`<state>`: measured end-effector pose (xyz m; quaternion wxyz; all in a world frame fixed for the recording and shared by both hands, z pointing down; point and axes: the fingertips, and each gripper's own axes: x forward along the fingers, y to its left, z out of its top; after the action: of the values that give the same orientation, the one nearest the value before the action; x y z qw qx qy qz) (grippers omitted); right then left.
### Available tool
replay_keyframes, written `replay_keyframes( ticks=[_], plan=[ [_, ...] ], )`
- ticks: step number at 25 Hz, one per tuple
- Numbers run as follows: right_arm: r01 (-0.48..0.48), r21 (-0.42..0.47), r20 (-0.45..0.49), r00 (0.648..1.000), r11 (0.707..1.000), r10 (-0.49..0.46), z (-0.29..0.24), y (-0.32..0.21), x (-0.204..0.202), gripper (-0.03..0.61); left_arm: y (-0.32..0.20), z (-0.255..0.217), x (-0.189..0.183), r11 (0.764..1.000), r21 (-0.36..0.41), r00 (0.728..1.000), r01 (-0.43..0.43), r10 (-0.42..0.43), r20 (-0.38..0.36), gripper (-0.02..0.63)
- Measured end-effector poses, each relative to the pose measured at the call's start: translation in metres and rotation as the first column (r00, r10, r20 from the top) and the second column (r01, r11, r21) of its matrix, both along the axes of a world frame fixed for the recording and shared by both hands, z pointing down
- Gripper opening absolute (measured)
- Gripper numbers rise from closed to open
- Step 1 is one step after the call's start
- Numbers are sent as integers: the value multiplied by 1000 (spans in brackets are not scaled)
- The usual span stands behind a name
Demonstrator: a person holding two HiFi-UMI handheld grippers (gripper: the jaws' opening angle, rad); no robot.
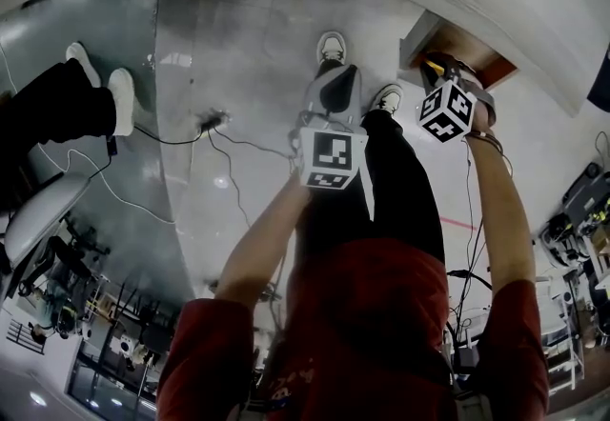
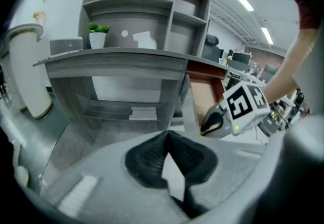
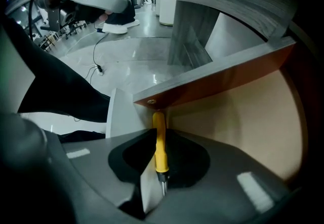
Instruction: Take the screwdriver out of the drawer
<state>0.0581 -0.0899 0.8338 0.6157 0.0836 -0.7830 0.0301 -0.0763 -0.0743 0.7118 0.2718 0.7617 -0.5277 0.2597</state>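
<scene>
Slippage looks the main risk: the right claw (image 3: pixel 158 139) pinches the yellow screwdriver (image 3: pixel 160 143), its handle tip close against the drawer (image 3: pixel 217 86) edge, which could snag and twist it loose, while the left claw (image 2: pixel 168 139), pressed together empty, hangs outside the drawer.

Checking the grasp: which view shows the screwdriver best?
Right gripper view: the yellow-handled screwdriver sits clamped in the right gripper. Head and left gripper views show only that gripper's outside; no screwdriver discernible.
</scene>
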Motion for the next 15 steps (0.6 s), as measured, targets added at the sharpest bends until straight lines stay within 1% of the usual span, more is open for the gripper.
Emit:
replay_keyframes(
  ticks=[3, 11, 15],
  plan=[
    [9, -11, -12, 1000, 1000, -9, 3, -1, -1, 37, 0, 3, -2, 1000, -7, 1000, 4, -4, 0, 2],
    [54, -89, -73, 995, 995, -61, 5, 0, -1, 37, -3, 5, 1, 1000, -12, 1000, 3, -3, -3, 2],
    [70, -82, -77, 994, 994, -76, 2, 0, -1, 31, -4, 2, 4, 1000, -10, 1000, 2, -2, -5, 2]
  ],
)
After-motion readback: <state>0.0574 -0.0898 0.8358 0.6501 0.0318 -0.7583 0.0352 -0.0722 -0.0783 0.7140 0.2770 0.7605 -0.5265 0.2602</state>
